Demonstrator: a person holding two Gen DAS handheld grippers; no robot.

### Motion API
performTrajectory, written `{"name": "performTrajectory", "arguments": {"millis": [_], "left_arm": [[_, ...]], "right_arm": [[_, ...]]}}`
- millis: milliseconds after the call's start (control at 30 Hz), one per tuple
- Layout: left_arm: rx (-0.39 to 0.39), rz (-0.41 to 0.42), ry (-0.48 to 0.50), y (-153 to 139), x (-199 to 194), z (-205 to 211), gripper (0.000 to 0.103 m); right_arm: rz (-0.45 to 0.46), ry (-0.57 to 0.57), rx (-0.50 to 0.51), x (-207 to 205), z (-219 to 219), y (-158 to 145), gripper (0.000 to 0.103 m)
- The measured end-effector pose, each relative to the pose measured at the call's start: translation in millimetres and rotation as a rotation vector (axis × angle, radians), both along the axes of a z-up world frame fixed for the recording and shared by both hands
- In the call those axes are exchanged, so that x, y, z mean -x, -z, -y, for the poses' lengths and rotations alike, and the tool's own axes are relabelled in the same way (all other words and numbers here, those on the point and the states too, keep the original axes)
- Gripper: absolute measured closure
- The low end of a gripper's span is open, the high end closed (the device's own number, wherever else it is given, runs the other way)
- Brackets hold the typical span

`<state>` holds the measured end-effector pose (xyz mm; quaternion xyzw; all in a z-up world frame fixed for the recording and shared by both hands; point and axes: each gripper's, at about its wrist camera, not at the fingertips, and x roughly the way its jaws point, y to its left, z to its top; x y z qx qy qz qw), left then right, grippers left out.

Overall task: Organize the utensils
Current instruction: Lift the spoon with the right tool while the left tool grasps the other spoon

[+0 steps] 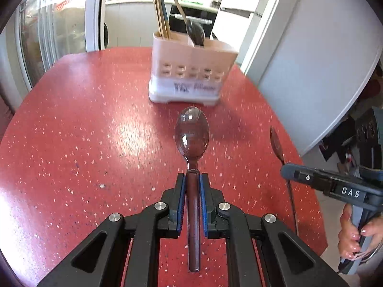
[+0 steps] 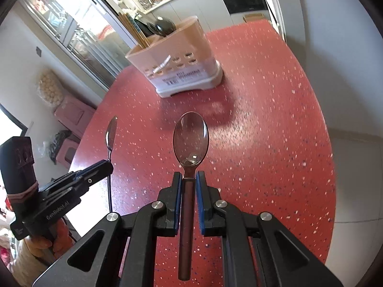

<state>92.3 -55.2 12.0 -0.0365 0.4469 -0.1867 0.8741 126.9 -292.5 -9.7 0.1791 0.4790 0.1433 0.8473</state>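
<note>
My left gripper (image 1: 192,177) is shut on the brown handle of a steel spoon (image 1: 191,131), its bowl pointing at the white utensil holder (image 1: 191,71) a short way ahead on the red table (image 1: 83,119). The holder carries chopsticks (image 1: 161,12) and a dark spoon (image 1: 196,32). My right gripper (image 2: 190,175) is shut on a second brown-handled spoon (image 2: 190,138), also aimed at the utensil holder (image 2: 177,62). Each gripper shows edge-on in the other's view: the right gripper (image 1: 287,169) with its spoon (image 1: 276,143), the left gripper (image 2: 107,166) with its spoon (image 2: 111,134).
The red speckled table (image 2: 263,119) is rounded, its edge curving close on the right (image 1: 311,191). A white panel (image 1: 311,71) stands beyond that edge. A person's hand (image 1: 352,234) grips the right tool. A kitchen counter and glass doors lie behind the holder.
</note>
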Motion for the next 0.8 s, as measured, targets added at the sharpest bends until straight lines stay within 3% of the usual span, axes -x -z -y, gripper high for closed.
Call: {"name": "performTrajectory", "arguments": {"millis": [400,800], "left_arm": [[0.068,0.101,-0.053,-31.0,-35.7,-10.8,0.062],[0.137,0.212,-0.125,-76.7,-117.3,-14.6,0.062]], "right_arm": [[0.119,-0.007,0.008,-20.2,-0.6,-44.3,0.090],[0.251,-0.030,0.026,-79.9,-4.4,-99.5,0.090]]}}
